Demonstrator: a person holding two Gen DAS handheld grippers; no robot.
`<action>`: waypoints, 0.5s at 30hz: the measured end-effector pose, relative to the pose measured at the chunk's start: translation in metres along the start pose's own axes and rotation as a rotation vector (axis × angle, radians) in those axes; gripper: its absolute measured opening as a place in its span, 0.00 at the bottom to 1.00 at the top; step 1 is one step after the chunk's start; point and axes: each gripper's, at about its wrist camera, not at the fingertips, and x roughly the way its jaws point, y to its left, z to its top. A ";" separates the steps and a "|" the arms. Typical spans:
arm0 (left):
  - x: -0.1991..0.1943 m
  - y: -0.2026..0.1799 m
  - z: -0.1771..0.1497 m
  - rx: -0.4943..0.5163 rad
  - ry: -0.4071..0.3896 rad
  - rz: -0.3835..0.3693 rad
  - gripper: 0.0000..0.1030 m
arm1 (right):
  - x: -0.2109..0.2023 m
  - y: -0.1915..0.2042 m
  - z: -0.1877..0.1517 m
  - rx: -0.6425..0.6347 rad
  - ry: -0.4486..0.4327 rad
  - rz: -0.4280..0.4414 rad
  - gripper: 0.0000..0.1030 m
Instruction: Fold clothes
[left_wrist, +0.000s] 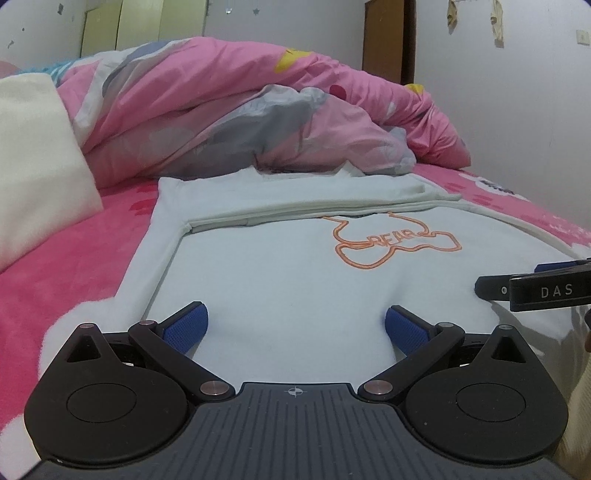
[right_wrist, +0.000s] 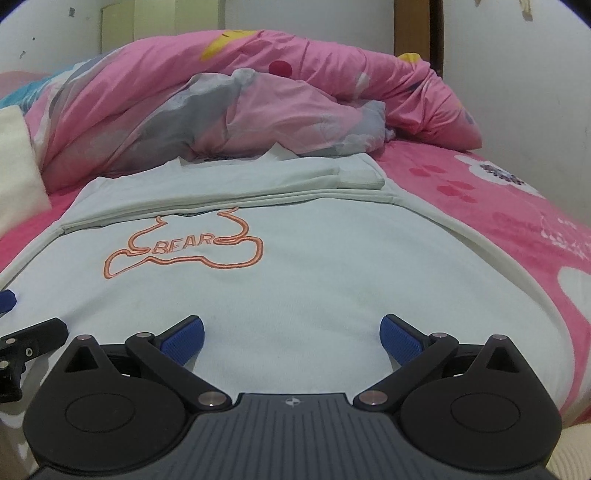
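Watching from the bedside, fingers first:

L fingers: left gripper (left_wrist: 296, 325) spread wide, blue pads (left_wrist: 186, 325) apart w/ nothing between, low over the near part of the shirt.
R fingers: right gripper (right_wrist: 291, 326) same, spread wide, pads (right_wrist: 184, 332) bare, holding nothing; can't tell if either set touches the cloth.
Shirt: pale mint T-shirt (right_wrist: 314, 288) flat on the bed, orange BEAR logo (right_wrist: 184, 249) at 11 o'clock from the R gripper, 1 o'clock from the L one.
Fold so far: sides look turned in, far part doubled into a band (left_wrist: 314, 206) at 12 o'clock; prob. one more fold left, near edge up to that band.
Beyond: heaped pink quilt (left_wrist: 240, 110) right behind the shirt at 12, touching or nearly; white pillow (left_wrist: 33, 158) at 10; pink bedsheet (right_wrist: 498, 221) around.
Risk 1: pinching only the top layer, so tucked sides slide out when lifted.
Risk 2: grippers lifting unevenly, so fold lands skewed, logo creased.
Risk 3: carrying too far fwd, hem catching on the quilt.
Risk 4: the two grippers sit close, L's 3 o'clock; could bump.
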 end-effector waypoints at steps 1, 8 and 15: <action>0.000 0.000 0.001 0.001 0.003 0.000 1.00 | 0.000 0.001 0.000 -0.001 0.001 -0.003 1.00; 0.001 0.000 0.003 0.000 0.018 0.003 1.00 | 0.000 0.000 0.000 0.019 0.010 -0.006 1.00; 0.000 0.001 0.004 -0.013 0.026 0.000 1.00 | -0.001 0.001 -0.001 0.031 0.010 -0.011 1.00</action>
